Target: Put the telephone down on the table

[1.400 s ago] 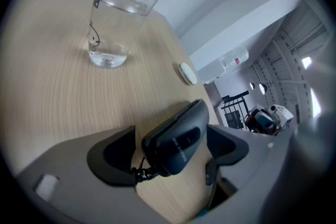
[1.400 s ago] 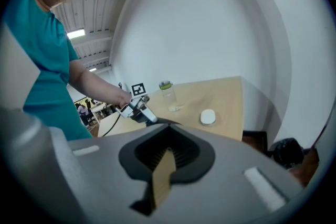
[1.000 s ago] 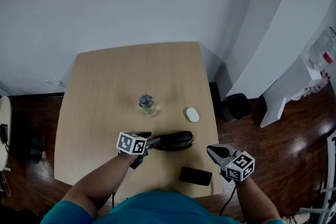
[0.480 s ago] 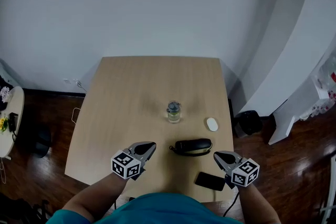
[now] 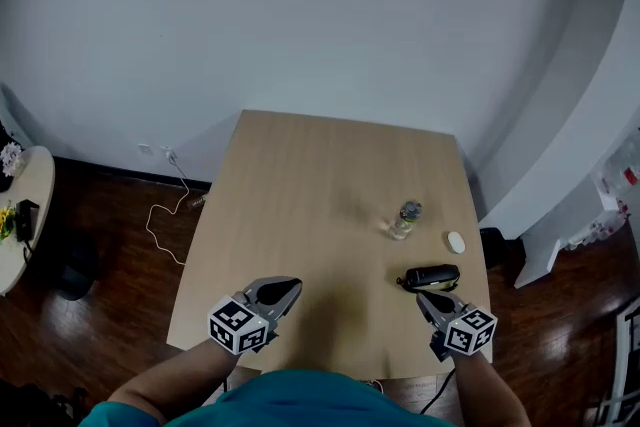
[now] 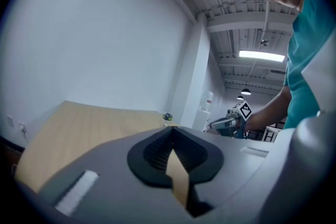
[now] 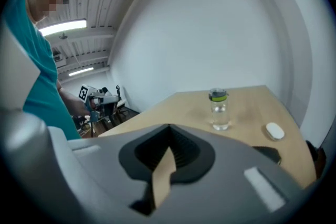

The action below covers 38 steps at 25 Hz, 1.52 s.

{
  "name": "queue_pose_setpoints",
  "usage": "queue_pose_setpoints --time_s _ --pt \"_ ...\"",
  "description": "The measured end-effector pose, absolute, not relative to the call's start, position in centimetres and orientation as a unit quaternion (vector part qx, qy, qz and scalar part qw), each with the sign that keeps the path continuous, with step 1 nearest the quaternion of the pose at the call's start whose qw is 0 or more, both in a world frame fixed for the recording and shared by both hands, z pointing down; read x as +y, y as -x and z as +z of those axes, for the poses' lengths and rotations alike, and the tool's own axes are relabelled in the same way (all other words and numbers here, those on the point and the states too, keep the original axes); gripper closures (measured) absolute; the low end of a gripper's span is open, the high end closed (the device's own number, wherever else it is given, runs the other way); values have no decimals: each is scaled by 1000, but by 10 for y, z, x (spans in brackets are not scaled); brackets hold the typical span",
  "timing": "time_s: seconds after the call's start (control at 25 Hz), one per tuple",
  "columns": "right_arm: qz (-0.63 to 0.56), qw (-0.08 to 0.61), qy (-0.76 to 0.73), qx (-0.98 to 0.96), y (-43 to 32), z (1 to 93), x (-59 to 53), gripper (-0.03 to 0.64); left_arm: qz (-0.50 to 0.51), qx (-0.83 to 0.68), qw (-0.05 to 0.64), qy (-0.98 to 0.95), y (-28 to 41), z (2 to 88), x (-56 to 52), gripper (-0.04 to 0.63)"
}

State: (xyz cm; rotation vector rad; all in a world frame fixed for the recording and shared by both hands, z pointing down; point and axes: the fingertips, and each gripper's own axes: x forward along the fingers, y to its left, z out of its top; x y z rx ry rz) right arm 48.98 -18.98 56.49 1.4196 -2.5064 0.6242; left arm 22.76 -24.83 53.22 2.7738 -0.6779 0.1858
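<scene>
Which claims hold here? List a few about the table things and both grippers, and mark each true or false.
1. The left gripper has its fingers together with nothing between them. True.
2. The bottle lies on its side. False: it stands upright on the table.
3. In the head view, the white mouse lies on the table to the right of the bottle. True.
4. The right gripper holds the black case. False: the case lies on the table, and that gripper's fingers are closed on nothing.

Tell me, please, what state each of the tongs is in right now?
Left tongs: closed, holding nothing.
Right tongs: closed, holding nothing.
</scene>
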Motion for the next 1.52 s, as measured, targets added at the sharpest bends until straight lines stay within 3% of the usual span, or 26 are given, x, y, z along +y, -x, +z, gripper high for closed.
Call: queue_pose_setpoints --time_s 0.28,0.6,0.88,1.52 --pt "181 96 -486 -850 -397 535 -185 614 61 -240 131 -960 -133 516 -239 591" --pt "128 118 -402 -899 -305 535 -166 614 67 -261 130 -954 -93 532 -199 591" --pt "151 119 -372 -908 -229 547 -148 614 82 -276 139 -948 -28 548 -171 591" --pt "149 127 -405 -893 46 537 -118 614 98 -240 111 -959 251 539 -144 591"
